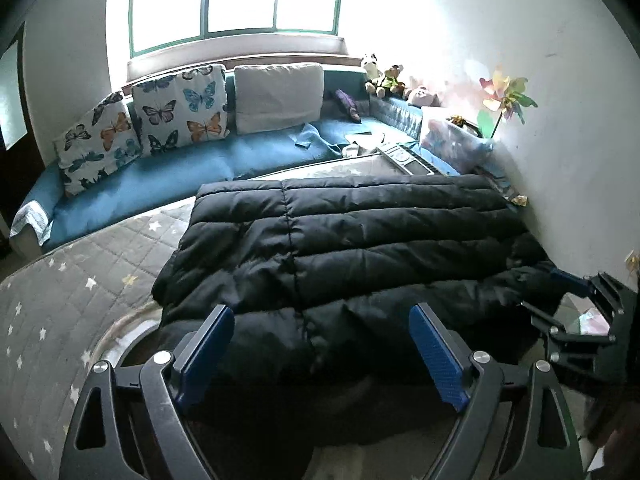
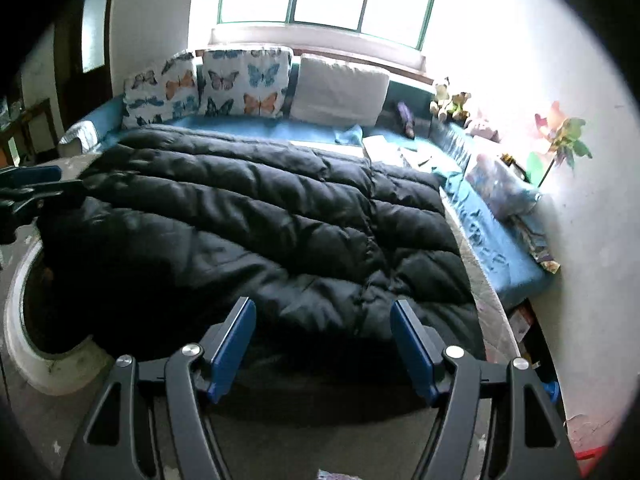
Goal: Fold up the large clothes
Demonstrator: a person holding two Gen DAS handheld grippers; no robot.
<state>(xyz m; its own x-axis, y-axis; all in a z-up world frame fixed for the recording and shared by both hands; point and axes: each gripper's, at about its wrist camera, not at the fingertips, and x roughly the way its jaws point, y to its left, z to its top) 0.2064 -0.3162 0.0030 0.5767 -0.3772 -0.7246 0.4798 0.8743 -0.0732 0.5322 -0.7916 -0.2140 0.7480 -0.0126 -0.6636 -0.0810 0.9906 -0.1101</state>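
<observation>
Grey starred table cover (image 1: 80, 264) bears a black puffer coat (image 1: 340, 240); both tongs gape empty.

The left gripper (image 1: 322, 344), black-framed with blue ribbed pads, points forward and downward, its jaws spread wide with nothing between them. The right gripper (image 2: 323, 340), of the same black frame and blue pads, also tilts downward with its jaws well apart and empty. Each gripper shows at the edge of the other's view, side by side.
</observation>
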